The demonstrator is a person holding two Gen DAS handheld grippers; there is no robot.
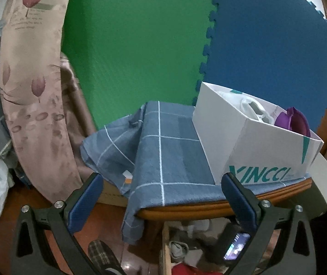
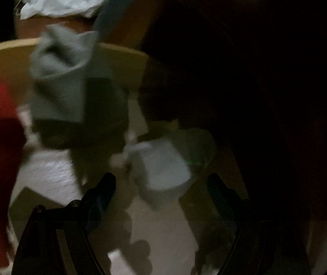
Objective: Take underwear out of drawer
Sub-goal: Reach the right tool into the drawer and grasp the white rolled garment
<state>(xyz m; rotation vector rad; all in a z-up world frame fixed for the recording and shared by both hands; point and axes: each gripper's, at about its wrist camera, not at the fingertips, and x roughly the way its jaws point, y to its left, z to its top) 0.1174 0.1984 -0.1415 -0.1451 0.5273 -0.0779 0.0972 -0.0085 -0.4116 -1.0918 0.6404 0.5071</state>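
Barely started: right gripper (image 2: 161,183) hanging wide apart over the open drawer (image 2: 5,52), pale underwear (image 2: 163,167) ungrabbed; left gripper (image 1: 161,183) apart, empty

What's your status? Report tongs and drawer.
Both tongs open, empty. Right over open drawer, pale folded piece between fingers, untouched. Grey garment beside.

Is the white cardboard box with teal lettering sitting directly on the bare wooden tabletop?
No, the white cardboard box rests on a blue checked cloth covering the tabletop.

A box (image 1: 250,142) sits on the cloth (image 1: 168,151) toward the worktop's (image 1: 186,208) right edge; the open drawer (image 2: 7,55) lies below its front edge, garments (image 2: 72,87) heaped inside.
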